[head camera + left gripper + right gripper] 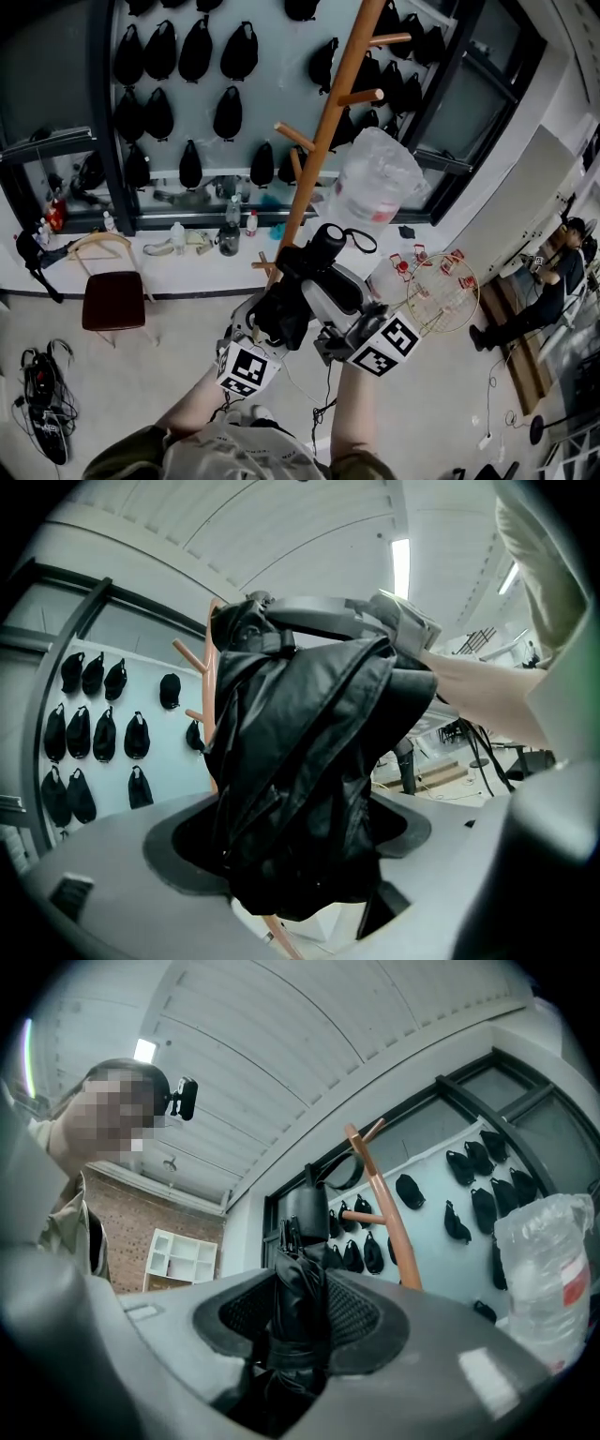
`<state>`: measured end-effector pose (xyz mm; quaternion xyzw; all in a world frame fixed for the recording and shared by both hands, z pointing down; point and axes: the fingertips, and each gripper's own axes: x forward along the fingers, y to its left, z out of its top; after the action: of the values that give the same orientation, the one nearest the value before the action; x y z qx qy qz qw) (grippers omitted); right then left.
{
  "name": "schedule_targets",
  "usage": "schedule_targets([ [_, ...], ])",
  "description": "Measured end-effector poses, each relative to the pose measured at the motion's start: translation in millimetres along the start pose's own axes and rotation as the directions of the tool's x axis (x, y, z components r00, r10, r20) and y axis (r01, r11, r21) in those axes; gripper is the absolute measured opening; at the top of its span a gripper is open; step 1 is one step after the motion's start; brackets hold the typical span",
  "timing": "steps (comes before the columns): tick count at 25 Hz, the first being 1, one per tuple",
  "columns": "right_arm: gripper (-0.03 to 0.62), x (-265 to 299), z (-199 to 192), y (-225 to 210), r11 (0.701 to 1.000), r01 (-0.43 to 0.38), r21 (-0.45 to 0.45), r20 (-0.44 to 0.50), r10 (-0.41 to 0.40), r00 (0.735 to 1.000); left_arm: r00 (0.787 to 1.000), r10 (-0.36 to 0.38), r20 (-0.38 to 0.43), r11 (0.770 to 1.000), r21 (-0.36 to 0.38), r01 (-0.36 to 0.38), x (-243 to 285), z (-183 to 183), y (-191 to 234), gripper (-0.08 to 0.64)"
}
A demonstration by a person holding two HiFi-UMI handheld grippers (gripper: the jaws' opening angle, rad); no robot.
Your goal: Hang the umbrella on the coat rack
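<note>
Umbrella (302,1241) in right gripper (300,1330) — near coat rack (387,1208)

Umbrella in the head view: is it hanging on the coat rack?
No, the umbrella sits clamped in the right gripper, on no peg of the coat rack.

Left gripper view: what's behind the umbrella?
Behind the umbrella: pegs of the coat rack, a wall of black bags. Most of the pole is covered by the fabric.
</note>
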<state>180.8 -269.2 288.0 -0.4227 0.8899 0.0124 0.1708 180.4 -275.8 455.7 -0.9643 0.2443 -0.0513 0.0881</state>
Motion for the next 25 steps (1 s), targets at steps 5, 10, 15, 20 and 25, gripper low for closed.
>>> schedule_targets([
  [5,0.163,3,24,-19,0.998,-0.068,-0.005,0.003,0.068,0.998,0.999,0.048,0.019,0.999,0.01,-0.048,23,23,6,0.419],
  [10,0.163,16,51,-35,0.988,-0.151,-0.027,-0.008,0.151,0.988,0.994,0.102,0.047,0.995,0.004,-0.103,45,50,19,0.419],
  [15,0.163,31,75,-47,0.975,-0.219,-0.033,-0.011,0.219,0.976,0.985,0.155,0.069,0.988,0.005,-0.156,60,72,35,0.419],
  [20,0.163,45,93,-50,0.964,-0.264,-0.043,-0.013,0.263,0.965,0.978,0.187,0.088,0.981,0.026,-0.19,64,93,50,0.417],
  [25,0.163,63,105,-49,0.952,-0.303,-0.053,-0.017,0.302,0.953,0.971,0.213,0.107,0.976,0.031,-0.217,64,107,67,0.419],
])
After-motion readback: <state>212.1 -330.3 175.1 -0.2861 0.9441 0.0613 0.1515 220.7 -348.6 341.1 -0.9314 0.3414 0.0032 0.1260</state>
